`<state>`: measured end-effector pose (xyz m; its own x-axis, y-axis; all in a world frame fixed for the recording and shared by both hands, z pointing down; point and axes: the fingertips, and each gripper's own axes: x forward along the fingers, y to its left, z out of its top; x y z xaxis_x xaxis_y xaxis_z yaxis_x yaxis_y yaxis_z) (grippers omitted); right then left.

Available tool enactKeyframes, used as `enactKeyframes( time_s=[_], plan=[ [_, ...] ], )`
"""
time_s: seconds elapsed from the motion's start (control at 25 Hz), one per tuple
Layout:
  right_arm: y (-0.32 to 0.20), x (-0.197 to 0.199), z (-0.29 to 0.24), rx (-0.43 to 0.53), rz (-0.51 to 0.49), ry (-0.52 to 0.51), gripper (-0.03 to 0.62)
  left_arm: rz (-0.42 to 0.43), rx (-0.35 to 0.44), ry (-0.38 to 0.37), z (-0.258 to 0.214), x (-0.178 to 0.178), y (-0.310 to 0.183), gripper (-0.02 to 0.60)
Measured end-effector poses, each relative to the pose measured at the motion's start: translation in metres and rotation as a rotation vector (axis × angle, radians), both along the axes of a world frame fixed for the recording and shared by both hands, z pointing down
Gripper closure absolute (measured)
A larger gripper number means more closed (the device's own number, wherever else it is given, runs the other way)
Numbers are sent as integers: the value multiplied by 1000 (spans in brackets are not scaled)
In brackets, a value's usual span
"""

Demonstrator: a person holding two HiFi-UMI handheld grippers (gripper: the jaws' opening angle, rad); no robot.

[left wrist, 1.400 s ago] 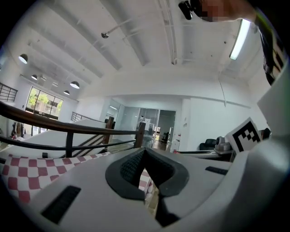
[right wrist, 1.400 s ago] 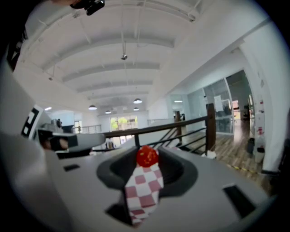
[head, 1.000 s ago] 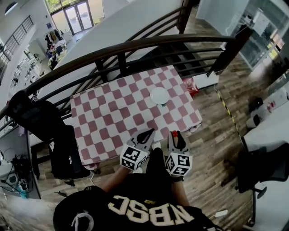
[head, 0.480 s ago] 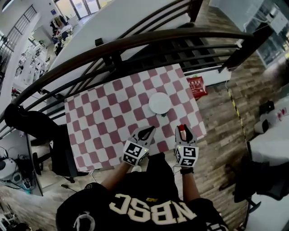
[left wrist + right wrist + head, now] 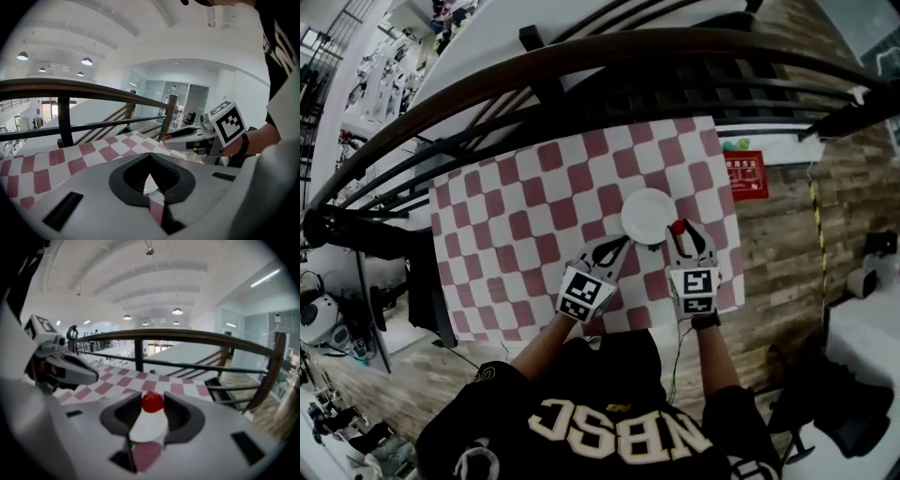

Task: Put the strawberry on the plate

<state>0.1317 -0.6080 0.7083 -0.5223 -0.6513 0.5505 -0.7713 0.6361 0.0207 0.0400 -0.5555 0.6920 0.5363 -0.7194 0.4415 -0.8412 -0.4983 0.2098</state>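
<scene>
A white plate (image 5: pixel 645 216) lies on the red-and-white checked tablecloth (image 5: pixel 516 234), right of the middle. My right gripper (image 5: pixel 678 231) is shut on a small red strawberry (image 5: pixel 677 227), held at the plate's right rim. In the right gripper view the strawberry (image 5: pixel 152 402) sits between the jaw tips of the right gripper (image 5: pixel 152 404), and the plate (image 5: pixel 149 426) shows below it. My left gripper (image 5: pixel 621 246) is shut and holds nothing, with its tips near the plate's near-left rim. The left gripper view has the left gripper (image 5: pixel 150 158) with a sliver of plate (image 5: pixel 149 185) in its gap.
A dark curved railing (image 5: pixel 581 66) runs along the table's far side, with stairs beyond it. Wooden floor (image 5: pixel 778 244) and a red sign (image 5: pixel 746 173) lie to the right. A chair with dark clothing (image 5: pixel 356 234) stands at the left.
Both grippers have travelled forward from the table's near edge out over the cloth to the plate. The right one still carries the strawberry. The head view has tilted further down onto the table.
</scene>
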Motion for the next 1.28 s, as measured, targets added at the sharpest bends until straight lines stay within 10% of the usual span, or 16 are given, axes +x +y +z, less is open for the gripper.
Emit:
enactKeyframes(
  time_s=[0.68, 0.96, 1.28],
  plan=[
    [-14, -60, 133, -191, -189, 175, 441, -157, -92, -50, 78, -23, -41, 572],
    [-10, -61, 127, -198, -200, 194, 427, -170, -80, -36, 60, -27, -29, 572],
    [4, -54, 22, -96, 9, -39, 414, -141, -15, 20, 5, -35, 14, 572]
  ],
)
